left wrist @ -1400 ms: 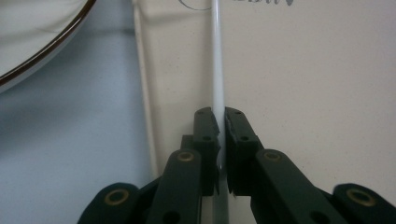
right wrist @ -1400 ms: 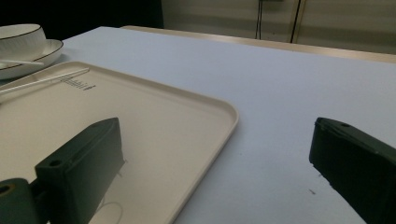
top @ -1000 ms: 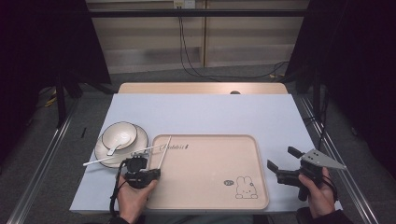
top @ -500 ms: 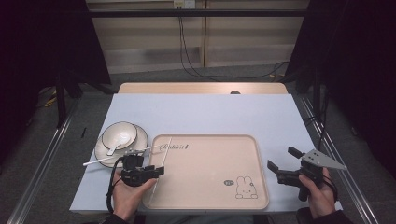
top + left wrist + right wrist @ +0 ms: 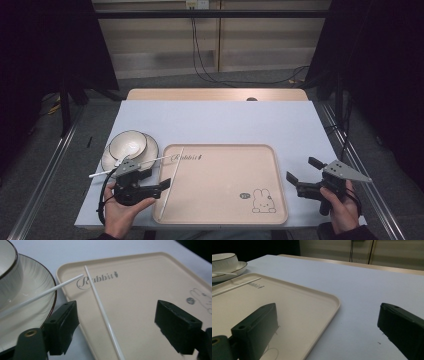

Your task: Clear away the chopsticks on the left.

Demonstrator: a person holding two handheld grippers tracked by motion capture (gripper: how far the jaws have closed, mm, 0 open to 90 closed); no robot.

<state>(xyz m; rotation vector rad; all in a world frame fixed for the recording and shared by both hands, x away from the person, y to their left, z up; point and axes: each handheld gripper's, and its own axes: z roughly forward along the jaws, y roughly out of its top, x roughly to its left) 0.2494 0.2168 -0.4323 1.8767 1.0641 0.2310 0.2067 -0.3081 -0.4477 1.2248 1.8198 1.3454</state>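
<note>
1. The left gripper (image 5: 162, 186) sits at about 7 o'clock on the pale blue table (image 5: 225, 120), held in the person's left hand (image 5: 120, 212); its jaws have just been opening and now stand wide apart, with nothing pressed between them.
2. In the left gripper view the near end of the thin white chopstick (image 5: 100, 307) is cut off by the bottom edge; it lies loose along the left side of the tray and runs up between the two black jaws without touching either.
3. A second thin white chopstick (image 5: 127, 166) leans across the rim of the ribbed white plate with a dark rim (image 5: 150, 155) at 9 o'clock, its tip reaching over the tray's corner, close to the first stick.
4. The white bowl with a dark rim (image 5: 127, 144) stands on that plate; in the left gripper view it is cut off by the left and top edges.
5. The cream rectangular plastic tray (image 5: 225, 185) bears the printed word "Rabbit" (image 5: 100, 279) with a small carrot mark, and a line-drawn rabbit (image 5: 261, 200) near its 5 o'clock corner; the small round emblem beside the rabbit is too small to read.
6. The right gripper (image 5: 300, 176) rests at 4 o'clock in the right hand (image 5: 340, 212), jaws spread and empty, just beside the tray's right edge.
</note>
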